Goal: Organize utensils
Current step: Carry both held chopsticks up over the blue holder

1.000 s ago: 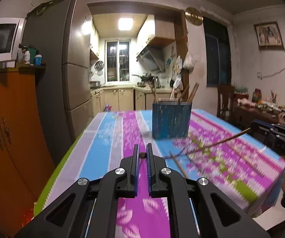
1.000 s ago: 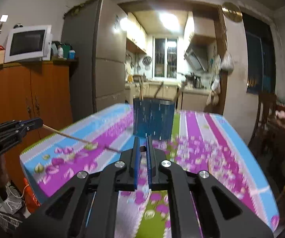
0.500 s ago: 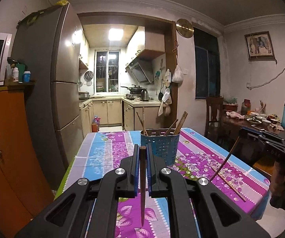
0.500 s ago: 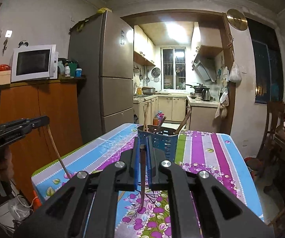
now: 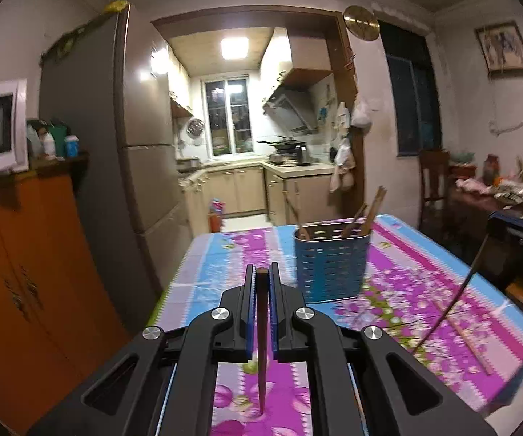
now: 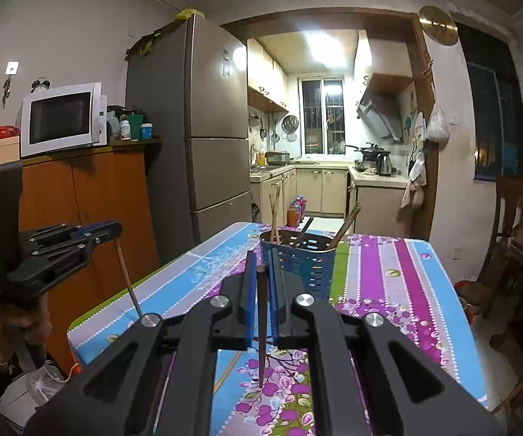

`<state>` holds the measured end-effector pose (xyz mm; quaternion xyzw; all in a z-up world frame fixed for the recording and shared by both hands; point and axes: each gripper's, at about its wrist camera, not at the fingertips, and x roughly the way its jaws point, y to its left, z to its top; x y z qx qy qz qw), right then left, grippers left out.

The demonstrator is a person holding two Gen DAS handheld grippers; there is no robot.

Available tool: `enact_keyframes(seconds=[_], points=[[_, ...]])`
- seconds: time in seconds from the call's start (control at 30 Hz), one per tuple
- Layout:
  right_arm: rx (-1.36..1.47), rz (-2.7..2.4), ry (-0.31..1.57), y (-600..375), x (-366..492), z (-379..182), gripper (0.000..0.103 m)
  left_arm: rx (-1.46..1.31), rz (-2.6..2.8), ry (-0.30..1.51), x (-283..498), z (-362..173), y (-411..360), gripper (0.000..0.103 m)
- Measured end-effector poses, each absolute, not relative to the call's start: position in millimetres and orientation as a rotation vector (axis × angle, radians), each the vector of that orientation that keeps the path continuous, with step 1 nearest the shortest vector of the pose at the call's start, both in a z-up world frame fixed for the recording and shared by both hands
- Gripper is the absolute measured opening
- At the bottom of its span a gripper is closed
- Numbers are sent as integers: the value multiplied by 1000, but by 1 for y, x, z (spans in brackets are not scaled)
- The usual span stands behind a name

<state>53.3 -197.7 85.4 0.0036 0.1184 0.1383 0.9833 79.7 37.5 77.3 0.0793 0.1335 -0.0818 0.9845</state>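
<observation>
Each hand carried one chopstick. The left chopstick (image 5: 261, 330) hung point-down, pinched near its top between the fingers of the left gripper (image 5: 261, 283). The right chopstick (image 6: 262, 323) hung the same way in the right gripper (image 6: 261, 272). Both sets of fingers were closed tight on the wood, nothing else between them.

A second earlier both sticks had lain slanting low across the tabletop (image 6: 388, 272). Since then both hands had risen, and the sticks had swung from flat to near upright, their tips clear of the flowered cloth.

The blue holder (image 5: 330, 265) stood upright on the tabletop ahead, slightly right of the left gripper and nearly straight ahead of the right one. Several chopsticks already leaned inside it.

At least one more loose chopstick (image 5: 468, 338) lay on the cloth on the right, seen from the left camera.

Judgement: pick-up done, carry under way. Sticks hanging vertical looked set for dropping into the holder. Next would be travelling forward over its rim. Risk: tips catching the rim or the leaning sticks.
</observation>
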Motion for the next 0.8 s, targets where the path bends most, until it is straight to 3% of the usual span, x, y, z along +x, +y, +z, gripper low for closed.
enact_keyframes(seconds=[0.8], points=[[-9, 282, 251, -190, 53, 86, 5, 255, -27, 239, 84, 66, 34, 8]])
